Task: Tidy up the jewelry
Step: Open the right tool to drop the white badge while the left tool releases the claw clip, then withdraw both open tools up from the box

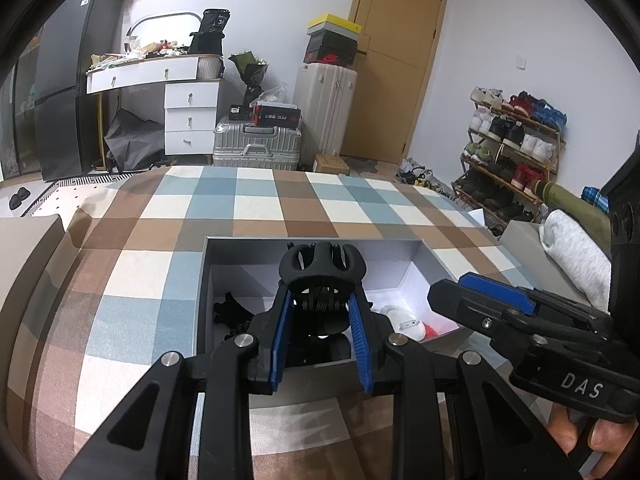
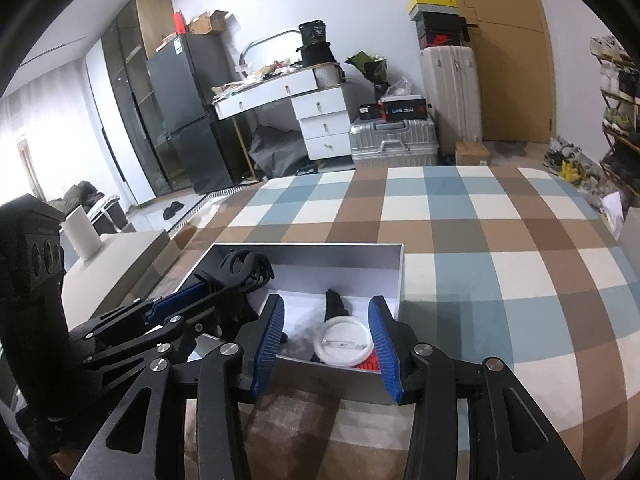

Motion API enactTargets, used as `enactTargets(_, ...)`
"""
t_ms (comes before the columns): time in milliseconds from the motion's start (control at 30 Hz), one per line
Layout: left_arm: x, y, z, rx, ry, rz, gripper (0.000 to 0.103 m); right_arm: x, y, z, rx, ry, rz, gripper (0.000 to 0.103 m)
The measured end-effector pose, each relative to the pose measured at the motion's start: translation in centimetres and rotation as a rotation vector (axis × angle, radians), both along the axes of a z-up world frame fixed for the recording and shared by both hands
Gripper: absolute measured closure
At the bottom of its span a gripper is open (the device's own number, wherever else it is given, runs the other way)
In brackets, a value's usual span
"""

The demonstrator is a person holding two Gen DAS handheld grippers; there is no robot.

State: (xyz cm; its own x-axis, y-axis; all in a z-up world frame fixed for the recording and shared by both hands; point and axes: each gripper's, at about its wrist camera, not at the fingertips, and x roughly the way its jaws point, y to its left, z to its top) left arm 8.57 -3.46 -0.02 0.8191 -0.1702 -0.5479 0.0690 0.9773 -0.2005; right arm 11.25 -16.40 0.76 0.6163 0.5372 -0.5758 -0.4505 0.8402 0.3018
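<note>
A grey open box [image 1: 208, 280] with a white inside lies on the checked cloth; it also shows in the right wrist view [image 2: 396, 276]. My left gripper [image 1: 322, 300] is shut on a black claw hair clip [image 1: 322, 266] and holds it over the box. The clip also shows in the right wrist view [image 2: 240, 268]. In the box lie a white round badge [image 2: 343, 342], a red item [image 2: 366, 364], and other black clips [image 1: 228, 312]. My right gripper [image 2: 326, 334] is open and empty, above the box's near edge over the badge.
The checked cloth [image 1: 248, 208] covers the surface around the box. A grey and white folded textile [image 1: 572, 256] lies at the right. A white paper roll [image 2: 82, 236] stands at the left. Suitcases, a dresser and a shoe rack stand beyond the far edge.
</note>
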Motion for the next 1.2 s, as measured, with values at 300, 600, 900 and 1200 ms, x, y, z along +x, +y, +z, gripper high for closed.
enactTargets(300,-0.1,-0.5,0.1,-0.011,-0.013,-0.039,0.080,-0.5,-0.8,0.0,0.002,-0.001,-0.021,0.052)
enactTargets(600,-0.8,-0.3,0.6,-0.041,0.005,-0.054,0.034,-1.3,-2.2,-0.3,0.007,0.011,-0.036,0.037)
enactTargets(900,-3.6,0.2,1.0,0.053,-0.022,0.027,0.001,-2.7,-3.9,0.0,0.045,-0.005,-0.028,0.000)
enactTargets(1200,-5.1,1.0,0.3,0.093,-0.033,0.081,0.001,-3.8,-4.5,-0.5,0.056,-0.055,-0.006,0.000)
